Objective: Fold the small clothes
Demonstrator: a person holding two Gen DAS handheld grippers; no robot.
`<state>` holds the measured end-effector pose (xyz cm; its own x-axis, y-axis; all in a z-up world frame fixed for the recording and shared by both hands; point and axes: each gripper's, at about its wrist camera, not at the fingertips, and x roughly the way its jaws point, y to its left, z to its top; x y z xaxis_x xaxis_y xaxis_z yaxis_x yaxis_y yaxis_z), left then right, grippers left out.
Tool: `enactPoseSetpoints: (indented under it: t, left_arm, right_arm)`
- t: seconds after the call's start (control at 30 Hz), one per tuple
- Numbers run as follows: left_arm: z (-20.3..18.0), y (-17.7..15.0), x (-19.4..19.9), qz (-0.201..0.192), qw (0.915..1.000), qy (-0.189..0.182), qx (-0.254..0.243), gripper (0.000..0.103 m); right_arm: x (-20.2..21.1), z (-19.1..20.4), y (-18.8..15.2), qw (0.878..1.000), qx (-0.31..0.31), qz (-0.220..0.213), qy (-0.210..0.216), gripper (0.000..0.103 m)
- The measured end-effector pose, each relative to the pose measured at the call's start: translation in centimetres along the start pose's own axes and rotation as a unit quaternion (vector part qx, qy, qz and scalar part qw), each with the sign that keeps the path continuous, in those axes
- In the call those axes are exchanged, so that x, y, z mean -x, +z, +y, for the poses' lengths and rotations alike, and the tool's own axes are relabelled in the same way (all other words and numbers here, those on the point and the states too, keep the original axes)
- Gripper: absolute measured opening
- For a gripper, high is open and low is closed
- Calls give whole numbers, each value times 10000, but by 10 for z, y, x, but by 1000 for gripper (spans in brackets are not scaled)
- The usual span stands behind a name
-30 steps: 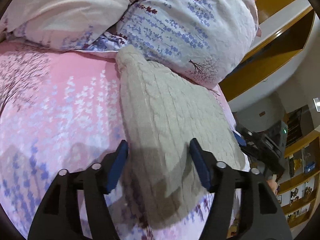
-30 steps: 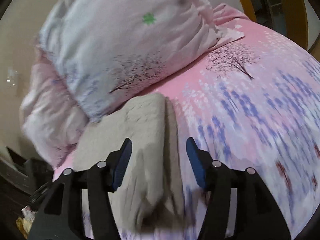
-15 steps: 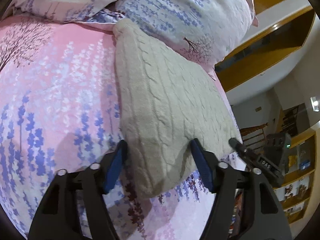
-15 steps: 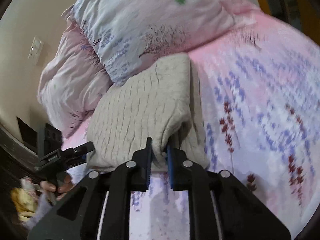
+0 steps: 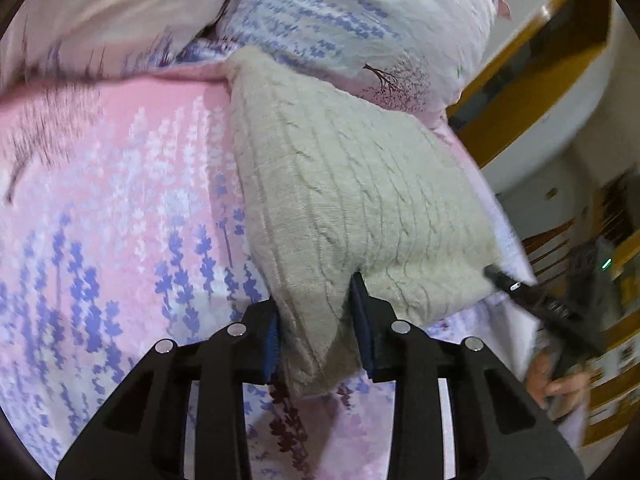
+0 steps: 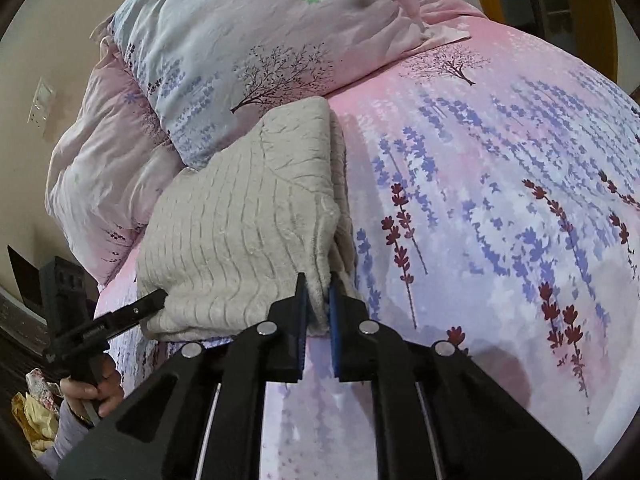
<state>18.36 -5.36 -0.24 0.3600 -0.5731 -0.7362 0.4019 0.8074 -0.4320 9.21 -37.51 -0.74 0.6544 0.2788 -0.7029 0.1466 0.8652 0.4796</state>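
Home bedroom, we're working on a made bed.

We see a pink bedsheet [image 6: 500, 208] printed with lavender sprigs and trees, and matching pillows [image 6: 248, 40] stacked at the far end. A rumpled pink duvet [image 6: 100, 168] is bunched at far left against a plain wall with a white switch plate [image 6: 40, 102]. In the left wrist view, wooden shelving [image 5: 532, 80] runs along the right, with more shelves of small items, blurred, lower down.

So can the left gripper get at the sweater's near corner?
Probably yes: the left gripper already has the sweater corner between its closing jaws, with nothing in the way.
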Motion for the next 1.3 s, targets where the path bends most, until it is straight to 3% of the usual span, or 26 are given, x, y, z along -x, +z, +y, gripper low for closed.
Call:
enactPoseSetpoints:
  t: [0.23, 0.43, 0.53, 0.57, 0.6, 0.97, 1.03, 1.1, 1.17, 1.3]
  left_arm:
    - [-19, -4, 6, -248, 9942, 853, -610, 49]
    - [-22, -5, 5, -305, 9910, 1086, -716, 54]
    - [-24, -5, 5, -327, 9899, 1164, -747, 56]
    - [-24, -5, 6, -335, 9895, 1185, -756, 57]
    - [-24, -5, 6, -341, 9891, 1211, -770, 58]
    - [-29, -7, 6, -402, 9843, 1440, -939, 63]
    - [-28, -7, 6, -390, 9851, 1399, -925, 63]
    - [-23, -3, 12, -391, 9912, 1048, -701, 63]
    - [-6, 8, 20, -388, 9982, 438, -120, 63]
    - [19, 27, 17, -205, 9980, 37, 590, 63]
  right_arm:
    - [-1, 10, -1, 9996, 191, -11, -193, 15]
    - [0, 12, -1, 9993, 251, 4, -279, 22]
    - [4, 13, 0, 9987, 300, -14, -416, 37]
    - [7, 12, 1, 9976, 304, -65, -623, 54]
    - [11, 10, 2, 9966, 314, -132, -752, 60]
    - [14, 5, 18, 9988, 50, -210, -442, 60]
    - [11, 8, 26, 9992, 23, -208, -338, 61]
    - [6, 10, 35, 9997, -37, -141, -217, 71]
    - [-3, 8, 47, 9998, -183, 14, -68, 75]
    - [-26, -3, 69, 9974, -579, 346, 269, 77]
